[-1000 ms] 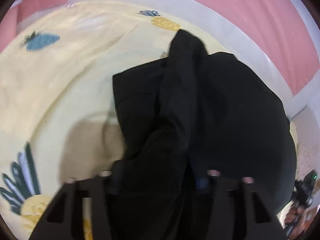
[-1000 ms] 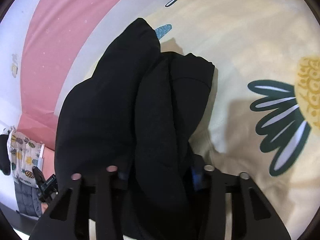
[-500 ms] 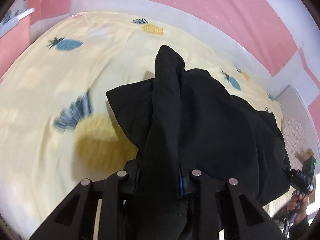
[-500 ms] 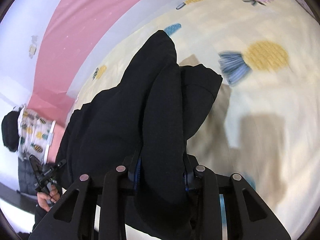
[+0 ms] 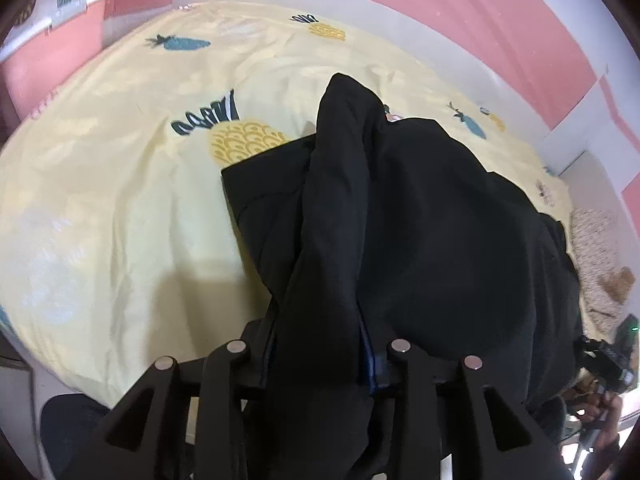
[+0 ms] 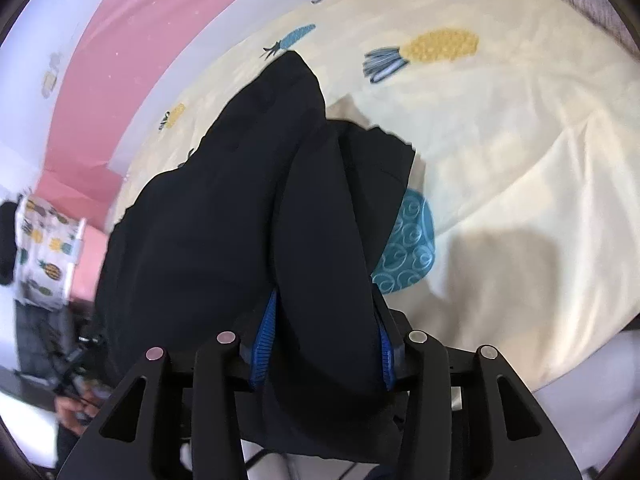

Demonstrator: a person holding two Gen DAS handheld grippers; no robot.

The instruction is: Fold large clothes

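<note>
The left gripper (image 5: 320,344) pinches a bunched fold of the large black fabric garment (image 5: 420,220), its jaws having just eased wider around the cloth. The garment hangs from both grippers over the pale yellow pineapple-print bedsheet (image 5: 120,200). The right gripper (image 6: 324,340) likewise clamps a thick fold between its blue ribbed pads (image 6: 264,336), jaws just widened.

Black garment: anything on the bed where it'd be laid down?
Nothing visible. Both the left gripper and right gripper have the black garment between their jaws, which have just been opening. The yellow pineapple sheet around it shows only its print.
</note>
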